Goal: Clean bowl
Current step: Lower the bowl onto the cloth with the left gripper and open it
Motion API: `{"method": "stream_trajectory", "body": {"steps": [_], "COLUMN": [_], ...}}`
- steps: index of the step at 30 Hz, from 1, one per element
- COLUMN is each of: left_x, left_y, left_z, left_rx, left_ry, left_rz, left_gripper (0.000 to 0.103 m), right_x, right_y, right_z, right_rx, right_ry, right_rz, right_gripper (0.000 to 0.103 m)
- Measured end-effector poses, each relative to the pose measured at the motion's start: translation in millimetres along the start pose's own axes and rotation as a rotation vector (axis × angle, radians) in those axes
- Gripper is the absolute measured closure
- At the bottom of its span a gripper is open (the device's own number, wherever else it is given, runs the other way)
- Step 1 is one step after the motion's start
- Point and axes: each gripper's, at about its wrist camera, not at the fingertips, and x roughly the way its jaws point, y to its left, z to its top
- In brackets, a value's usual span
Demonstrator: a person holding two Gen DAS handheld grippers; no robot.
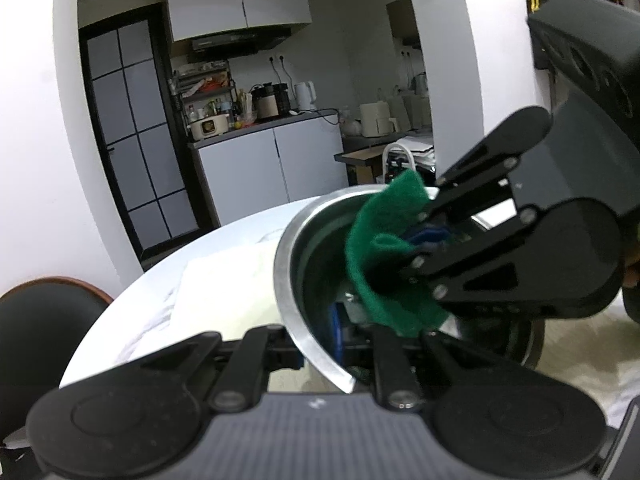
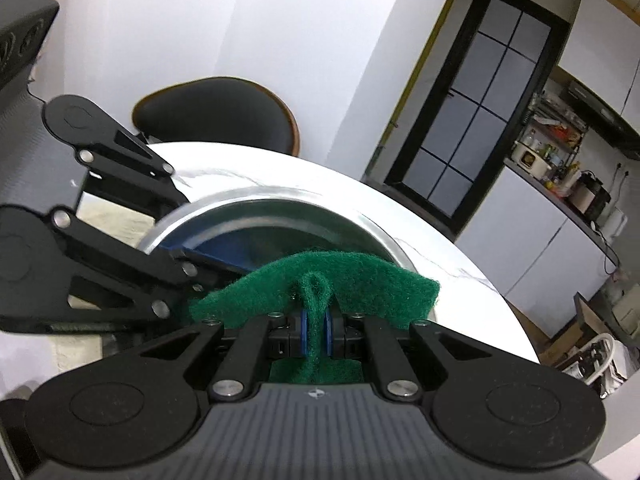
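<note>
Starting at the left of the left wrist view, a dark round chair back (image 1: 44, 316) with a brown rim stands beside the white marble-patterned table (image 1: 224, 280). Behind it a black-framed glass door (image 1: 132, 140) leads on to a kitchen with white cabinets (image 1: 272, 164) and a counter crowded with a rack, pots and a white kettle (image 1: 305, 95).

On the table, right of centre, the steel bowl (image 1: 285, 280) is tilted up on edge. The left gripper (image 1: 320, 354) pinches its near rim, jaws nearly together with the rim between them. Its black linkage and body fill the bottom of the view and hide the lower part of the bowl.

Further right, the right gripper (image 1: 424, 246) reaches in from the side, its jaws clamped on a folded green scouring pad (image 1: 380, 264) that lies inside the bowl's opening. The pad and the black fingers cover most of the bowl's interior.

In the right wrist view, the left gripper's arms cross the bowl's rim on the left, the pad bunches between the blue pads (image 2: 303, 330) in the middle, and the door and kitchen counter lie off to the right.
</note>
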Motion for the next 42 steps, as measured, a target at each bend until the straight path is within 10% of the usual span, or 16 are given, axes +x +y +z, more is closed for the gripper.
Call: {"method": "stream_trajectory", "body": {"steps": [18,42], "left_x": [-1.3,1.4], "left_y": [-2.2,-6.0], "left_z": [1.6,7.4], "left_rx": [0.033,0.048], "left_ry": [-0.044,-0.066], "left_rz": [0.03,0.03], "left_gripper": [0.091,0.09], "right_x": [2.9,13.9], "right_y": [1.5,-21.9], "right_z": [-1.1,-7.8], "right_rx": [0.063,0.024], "right_ry": [0.045,0.062], "right_rz": [0.285,0.065], "right_gripper": [0.094,0.094]}}
